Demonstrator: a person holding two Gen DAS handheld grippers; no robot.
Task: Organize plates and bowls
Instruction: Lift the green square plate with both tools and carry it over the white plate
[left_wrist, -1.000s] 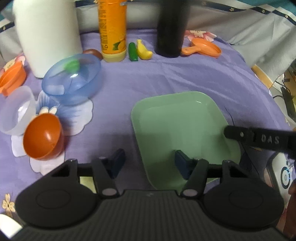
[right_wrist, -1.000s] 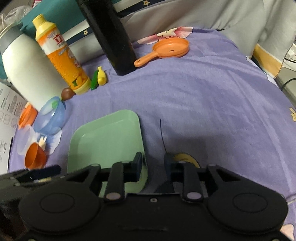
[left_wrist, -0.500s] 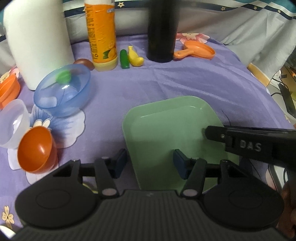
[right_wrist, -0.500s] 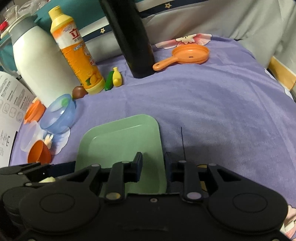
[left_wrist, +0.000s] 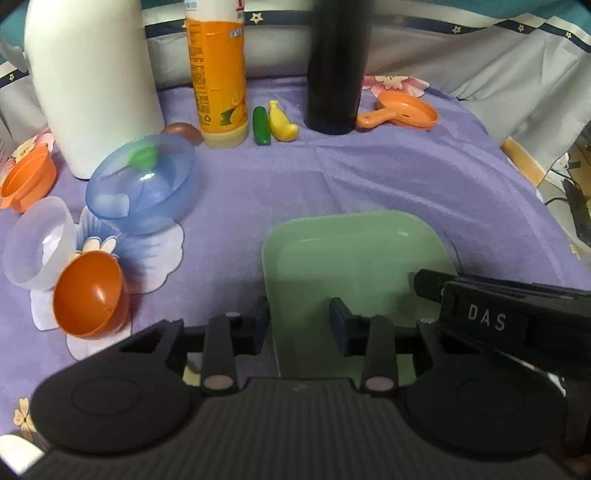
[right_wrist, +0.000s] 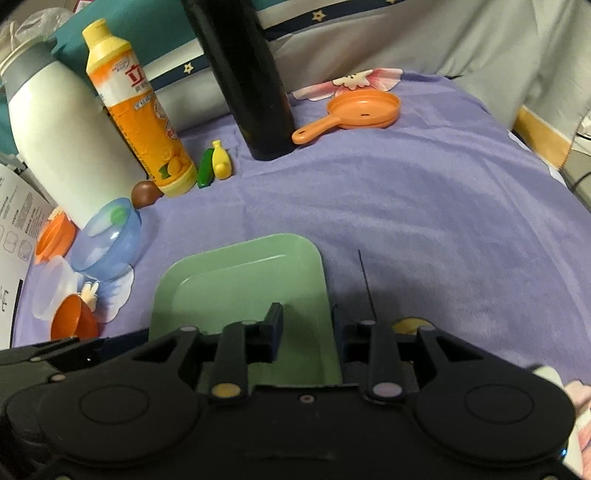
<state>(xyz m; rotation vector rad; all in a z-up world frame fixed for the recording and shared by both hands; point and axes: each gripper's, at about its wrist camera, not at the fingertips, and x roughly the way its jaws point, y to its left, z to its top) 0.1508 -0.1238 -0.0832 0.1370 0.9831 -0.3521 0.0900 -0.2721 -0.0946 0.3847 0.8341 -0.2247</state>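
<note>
A pale green square plate (left_wrist: 354, 258) lies on the purple cloth, also in the right wrist view (right_wrist: 240, 280). My left gripper (left_wrist: 299, 325) is open, its jaws straddling the plate's near left edge. My right gripper (right_wrist: 308, 332) is open, its jaws straddling the plate's right edge; its finger (left_wrist: 480, 295) shows over the plate in the left view. A blue bowl (left_wrist: 142, 188), a clear bowl (left_wrist: 37, 243) and an orange bowl (left_wrist: 88, 293) lie tipped at the left.
At the back stand a white flask (left_wrist: 92, 74), an orange bottle (left_wrist: 218, 70) and a black flask (left_wrist: 336, 62). Toy cucumber (left_wrist: 261, 125), toy banana (left_wrist: 280, 122), orange toy pan (left_wrist: 402, 114) and an orange cup (left_wrist: 26, 177) lie nearby.
Both grippers have moved in along the plate. The right gripper's jaws have opened wider and now straddle the plate's right edge.
</note>
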